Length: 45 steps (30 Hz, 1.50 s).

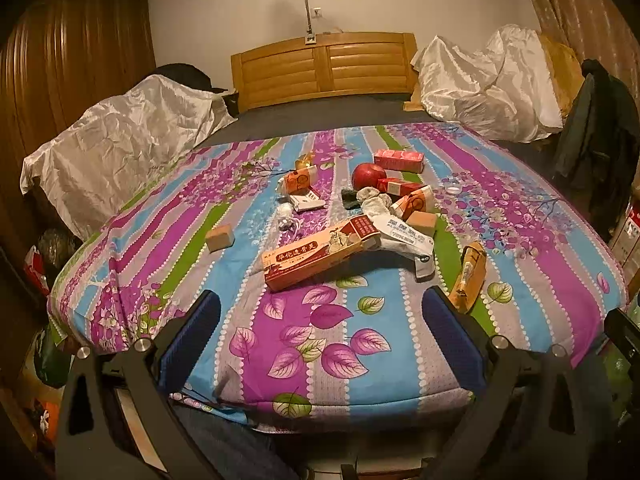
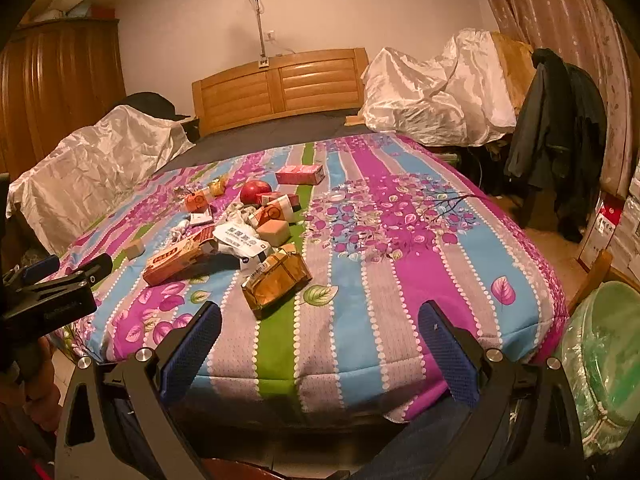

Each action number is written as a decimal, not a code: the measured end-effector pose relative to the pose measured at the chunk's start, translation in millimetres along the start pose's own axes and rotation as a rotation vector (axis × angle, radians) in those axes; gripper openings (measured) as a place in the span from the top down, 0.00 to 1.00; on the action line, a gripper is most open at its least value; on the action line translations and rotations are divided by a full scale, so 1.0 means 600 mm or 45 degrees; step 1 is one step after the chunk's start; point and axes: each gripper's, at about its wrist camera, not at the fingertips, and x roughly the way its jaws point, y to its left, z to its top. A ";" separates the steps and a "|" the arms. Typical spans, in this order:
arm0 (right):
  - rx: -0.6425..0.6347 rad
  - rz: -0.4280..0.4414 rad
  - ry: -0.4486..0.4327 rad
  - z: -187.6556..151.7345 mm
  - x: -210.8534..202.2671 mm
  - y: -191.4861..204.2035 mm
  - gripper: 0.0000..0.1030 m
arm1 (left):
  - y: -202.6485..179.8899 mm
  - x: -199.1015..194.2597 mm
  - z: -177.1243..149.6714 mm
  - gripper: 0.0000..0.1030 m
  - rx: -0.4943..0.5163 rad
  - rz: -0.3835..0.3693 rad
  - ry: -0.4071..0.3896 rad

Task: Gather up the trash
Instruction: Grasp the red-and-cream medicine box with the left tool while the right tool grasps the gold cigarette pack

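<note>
Both grippers hover at the near edge of the bed, above the striped purple, blue and green floral bedspread [image 2: 400, 280], and both stand with fingers spread wide and nothing between them: the left gripper [image 1: 320, 332] and the right gripper [image 2: 320, 340].

The trash lies in a loose cluster ahead on the bedspread, mixed with a red apple [image 1: 367, 175] and two small tan wooden blocks. Nearest to the fingers are a long orange cardboard carton with red end panel [image 1: 320, 254] and a crumpled brown, tape-wrapped paper package [image 2: 276, 278].

The package sits just ahead and left of centre of the right gripper, its long axis running from near-left to far-right across the fingers' line. From the left gripper it lies off to the right, so the right hand looks better placed for it. The carton lies straight ahead of the left gripper, slanting up to the right.

A pale green plastic-lined bin [image 2: 600, 360], probably the trash container, stands off the bed at the far right.
</note>
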 end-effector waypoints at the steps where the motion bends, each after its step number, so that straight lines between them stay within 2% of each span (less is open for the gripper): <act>1: -0.002 0.006 0.012 0.002 0.005 0.000 0.05 | 0.001 0.002 -0.001 0.05 -0.003 0.000 0.008; 4: -0.008 0.042 0.068 0.012 0.027 -0.004 0.05 | 0.012 0.015 0.001 0.05 -0.043 0.007 0.052; 7: 0.006 0.045 0.085 0.020 0.048 -0.008 0.05 | 0.041 0.035 0.002 0.05 -0.135 0.020 0.104; 9: 0.023 0.049 0.100 0.027 0.066 -0.011 0.05 | 0.067 0.053 0.001 0.06 -0.184 0.056 0.134; 14: 0.032 0.081 0.134 0.041 0.110 -0.002 0.05 | 0.115 0.089 -0.030 0.06 -0.155 0.150 0.205; 22: 0.063 0.163 0.238 0.054 0.190 0.028 0.05 | 0.167 0.120 -0.064 0.07 -0.236 0.166 0.286; 25: 0.111 0.205 0.308 0.058 0.236 0.041 0.05 | 0.167 0.138 -0.061 0.15 -0.221 0.107 0.300; 29: 0.218 0.236 0.398 0.057 0.296 0.049 0.05 | 0.154 0.172 -0.029 0.22 -0.092 -0.044 0.252; 35: 0.384 0.211 0.506 0.055 0.383 0.055 0.05 | 0.135 0.268 0.034 0.22 0.244 -0.342 0.223; 38: 0.425 0.197 0.540 0.053 0.410 0.056 0.05 | 0.122 0.317 0.050 0.22 0.386 -0.431 0.243; 41: 0.447 0.177 0.575 0.049 0.435 0.058 0.05 | 0.118 0.355 0.061 0.22 0.434 -0.453 0.245; 43: 0.459 0.174 0.587 0.045 0.443 0.054 0.05 | 0.113 0.372 0.064 0.22 0.444 -0.523 0.261; 45: 0.451 0.171 0.589 0.044 0.451 0.057 0.05 | 0.098 0.389 0.061 0.22 0.526 -0.565 0.288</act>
